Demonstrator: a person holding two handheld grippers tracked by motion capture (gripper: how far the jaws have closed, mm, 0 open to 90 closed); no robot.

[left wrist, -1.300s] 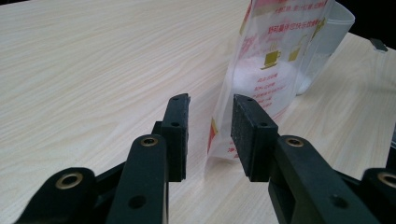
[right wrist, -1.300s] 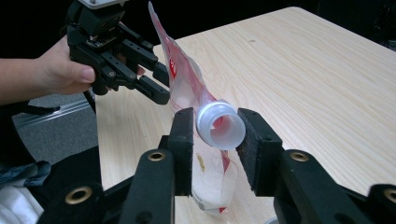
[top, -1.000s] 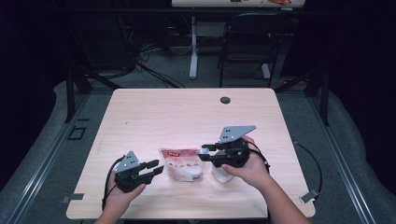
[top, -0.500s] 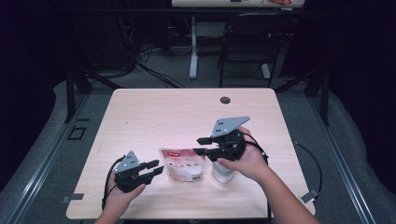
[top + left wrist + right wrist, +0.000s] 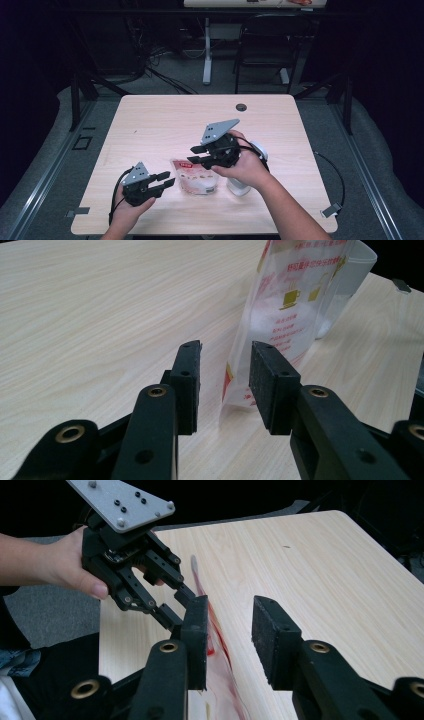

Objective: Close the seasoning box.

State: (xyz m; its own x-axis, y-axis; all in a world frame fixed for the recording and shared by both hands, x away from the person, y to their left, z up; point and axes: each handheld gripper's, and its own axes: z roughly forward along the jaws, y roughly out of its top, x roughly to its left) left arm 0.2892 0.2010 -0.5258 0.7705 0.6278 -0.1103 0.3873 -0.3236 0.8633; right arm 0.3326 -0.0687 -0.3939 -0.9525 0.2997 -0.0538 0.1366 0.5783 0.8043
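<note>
High view. Wooden surface (image 5: 150,120), pale grain, one dark round grommet (image 5: 241,107) near its far edge. Stand-up pouch (image 5: 196,176), clear film with red print and white contents, stands near the front edge, between the two hands. Left claw (image 5: 166,181) sits low just left of the pouch, jaws spread, apart from the film. Right claw (image 5: 196,154) hangs raised above the pouch's top, its grey plate tilted up; its jaws have just been closing and stand part open, with nothing pinched between them. A white object (image 5: 239,186), partly hidden by the right hand, stands just right of the pouch; what it is cannot be told.

Left gripper view. Left claw (image 5: 222,385) spread, pads clear of one another. The pouch (image 5: 290,310) stands upright just ahead, its lower corner lying in line with the gap, not pressed by either pad.

Right gripper view. Right claw (image 5: 229,640) part open. The pouch's top edge (image 5: 215,635), blurred and reddish, runs along the left pad; contact cannot be told. The left claw (image 5: 172,592) and its hand show beyond.

Step in hand, by judgement: approach to the pouch from both sides, ahead of any grip. Next move calls for lining the right claw's gap over the thin top seam and pinching it, while the left claw steadies the lower corner so the pouch does not tip.
</note>
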